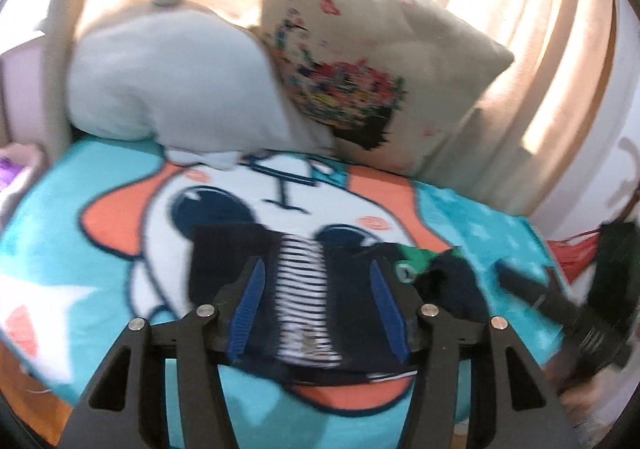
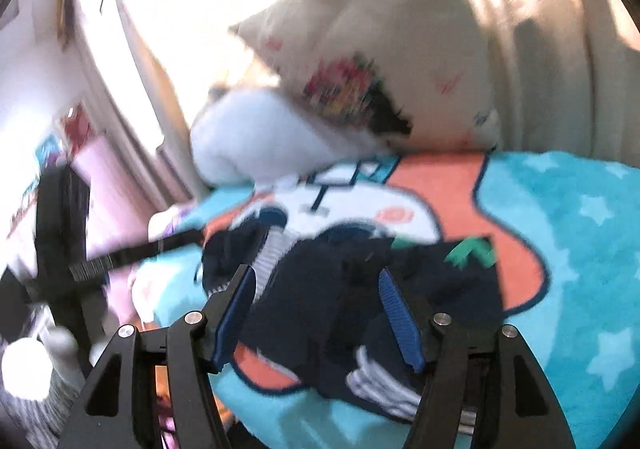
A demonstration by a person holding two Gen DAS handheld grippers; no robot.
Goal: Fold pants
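Both spread wide, my left gripper (image 1: 318, 285) and right gripper (image 2: 316, 289) should pinch the navy pants (image 2: 360, 289) at matching edges.

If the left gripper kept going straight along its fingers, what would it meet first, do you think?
Most likely the dark navy pants with the striped panel, lying on the cartoon blanket between the open left gripper fingers; motion blur leaves the depth unclear.

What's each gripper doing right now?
Left gripper: open, over the pants, holding nothing.
Right gripper: open, over the pants, holding nothing.
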